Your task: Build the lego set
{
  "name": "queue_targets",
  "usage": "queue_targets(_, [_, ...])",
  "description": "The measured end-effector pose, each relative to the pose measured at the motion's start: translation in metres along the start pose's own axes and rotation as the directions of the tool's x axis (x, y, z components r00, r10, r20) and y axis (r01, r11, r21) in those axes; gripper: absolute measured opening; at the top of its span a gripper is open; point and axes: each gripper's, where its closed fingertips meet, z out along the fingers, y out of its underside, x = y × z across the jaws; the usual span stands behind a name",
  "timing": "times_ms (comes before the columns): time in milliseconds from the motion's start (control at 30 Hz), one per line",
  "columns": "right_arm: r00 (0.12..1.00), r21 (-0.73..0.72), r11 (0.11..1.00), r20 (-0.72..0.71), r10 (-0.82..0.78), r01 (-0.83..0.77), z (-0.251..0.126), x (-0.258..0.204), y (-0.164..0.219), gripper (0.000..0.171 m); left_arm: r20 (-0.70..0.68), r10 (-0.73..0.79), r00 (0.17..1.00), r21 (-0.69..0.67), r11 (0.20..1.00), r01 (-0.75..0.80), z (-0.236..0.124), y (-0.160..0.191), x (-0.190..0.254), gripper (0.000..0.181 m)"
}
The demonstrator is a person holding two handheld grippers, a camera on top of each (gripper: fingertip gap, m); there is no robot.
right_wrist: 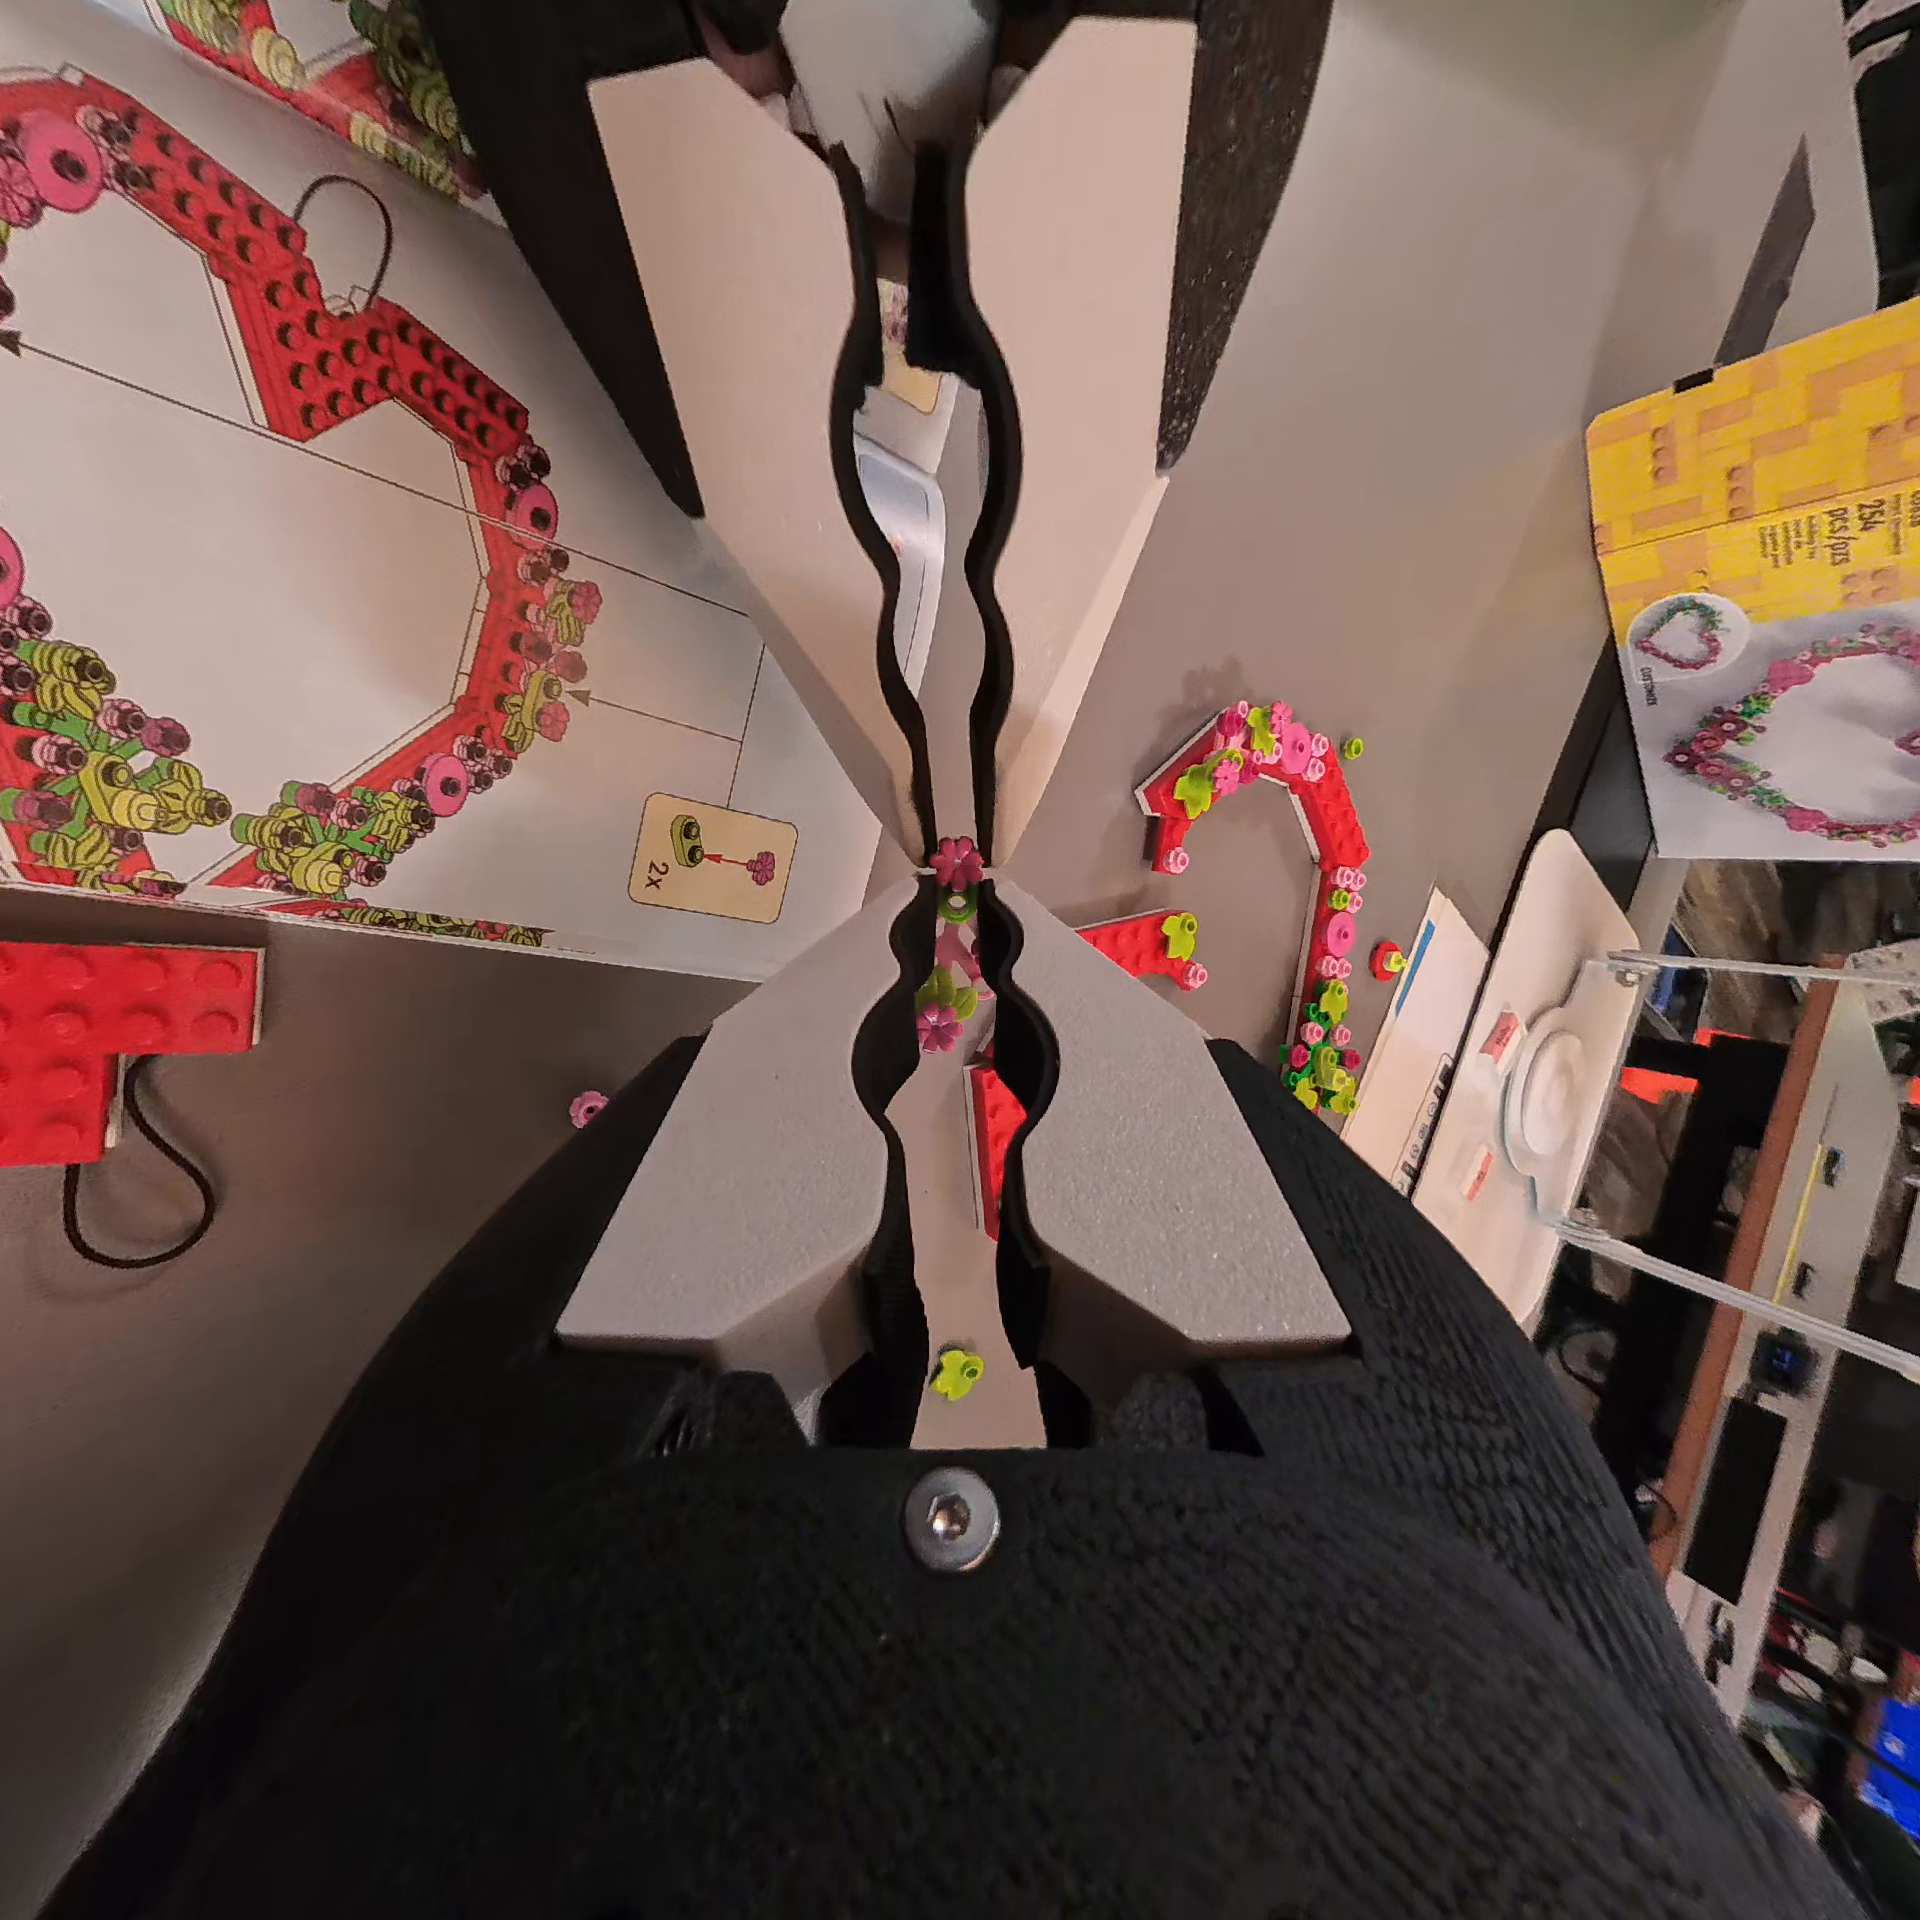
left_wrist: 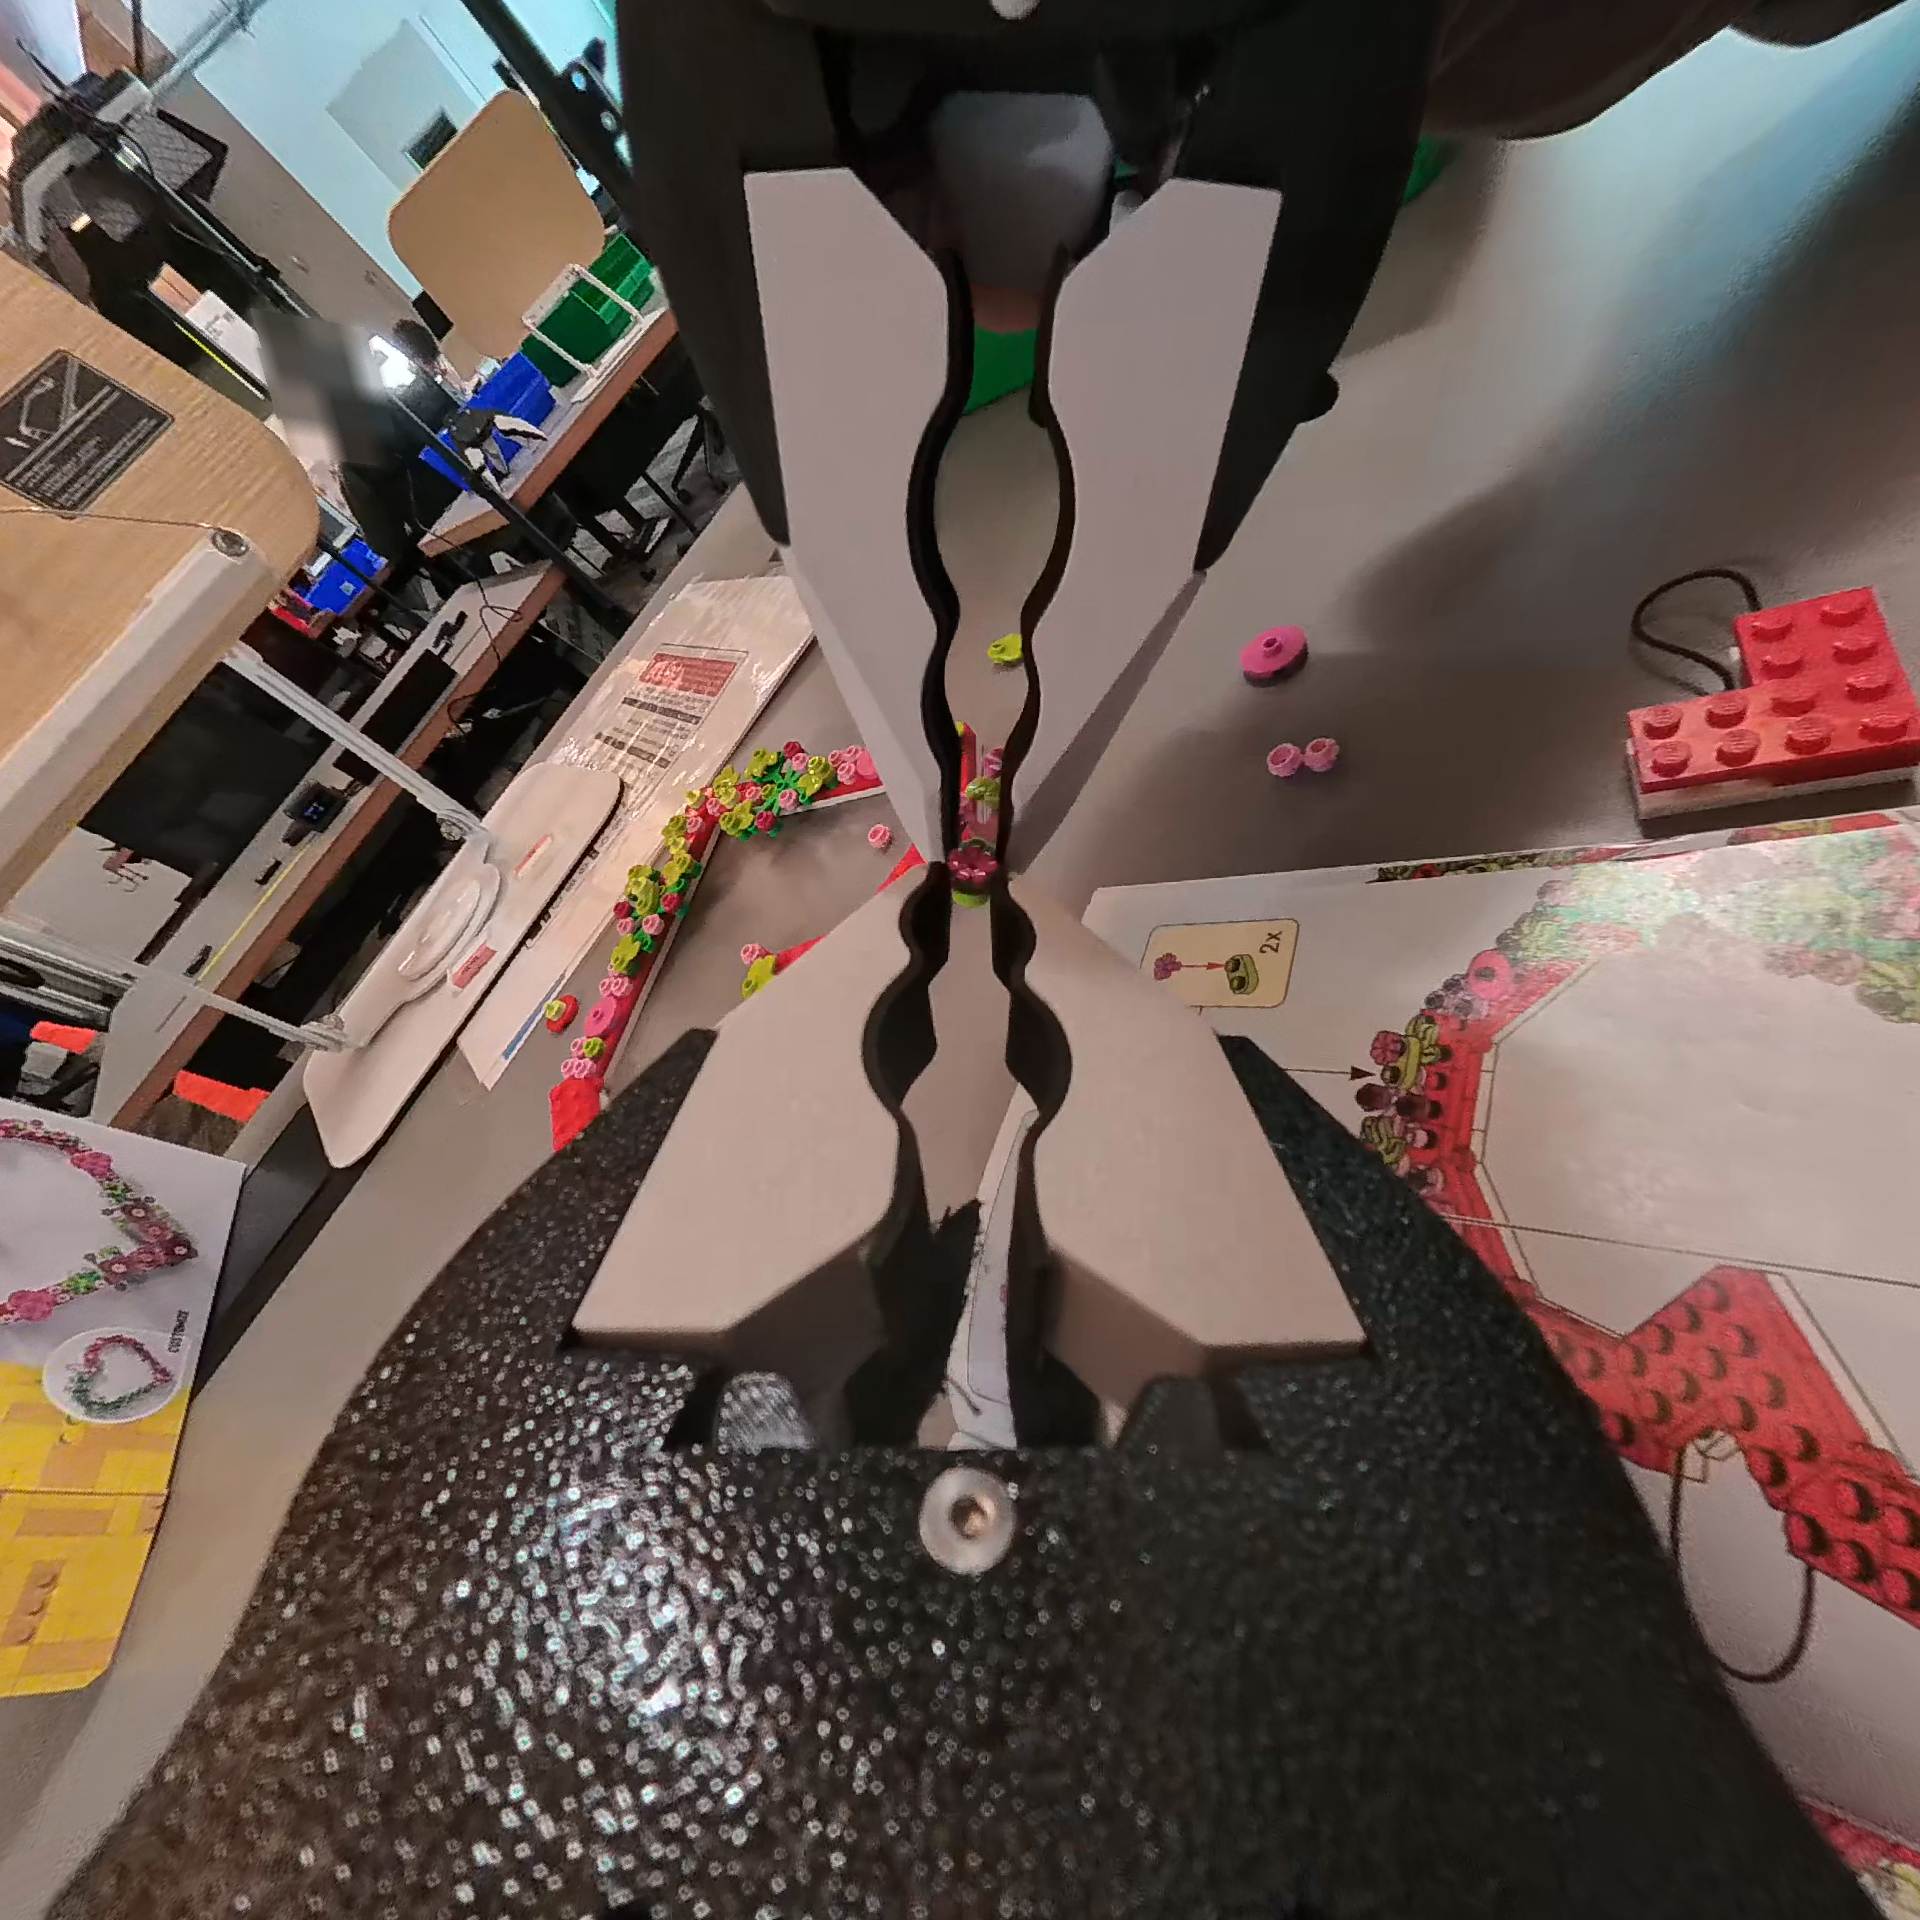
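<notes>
A grey bench (left_wrist: 1455,436) fills the foreground under soft indoor light. Behind it stand wood-topped desks (left_wrist: 582,436) with green bins (left_wrist: 603,301) and blue bins (left_wrist: 509,400), before pale turquoise walls (left_wrist: 301,62).

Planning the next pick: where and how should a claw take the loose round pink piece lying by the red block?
Pinch the round pink piece across its outer rim, coming from above. It lies flat on the grey table with bare space all around; its low disc shape gives no other hold.
</notes>
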Motion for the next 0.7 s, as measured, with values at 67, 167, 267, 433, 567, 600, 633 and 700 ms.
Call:
queue_targets(67, [1.000,-0.015,1.000,-0.009,-0.015,0.014,0.002,0.000,0.001,0.006,-0.006,-0.014,1.000,-0.003,1.000,0.014,0.001,0.002,0.000,0.006])
queue_targets(167, [0.998,-0.040,0.998,-0.042,-0.056,0.054,0.004,0.001,0.003,0.006,-0.013,-0.060,0.998,-0.012,0.998,0.060,0.002,0.004,-0.001,0.005])
queue_targets(267, [0.987,-0.057,0.992,-0.109,-0.117,0.111,0.006,0.007,0.002,0.006,-0.010,-0.120,0.993,-0.015,0.993,0.119,0.002,0.006,-0.005,0.005])
queue_targets(433, [0.940,-0.096,0.970,-0.240,-0.241,0.224,0.010,0.013,0.002,0.006,-0.037,-0.252,0.967,-0.015,0.968,0.252,0.002,0.010,-0.009,0.005])
queue_targets(567, [0.886,-0.109,0.950,-0.343,-0.312,0.292,0.010,0.019,0.003,0.006,-0.071,-0.360,0.930,0.007,0.932,0.362,0.001,0.009,-0.013,0.004])
queue_targets(600, [0.868,-0.114,0.942,-0.368,-0.334,0.315,0.009,0.020,0.002,0.007,-0.083,-0.391,0.917,0.012,0.919,0.393,0.001,0.009,-0.014,0.004])
queue_targets(633, [0.849,-0.121,0.935,-0.391,-0.354,0.334,0.009,0.022,0.001,0.007,-0.092,-0.415,0.905,0.019,0.908,0.419,0.000,0.009,-0.016,0.004])
queue_targets(700, [0.826,-0.129,0.925,-0.418,-0.378,0.358,0.009,0.024,0.001,0.007,-0.101,-0.438,0.893,0.019,0.897,0.442,0.000,0.009,-0.017,0.004])
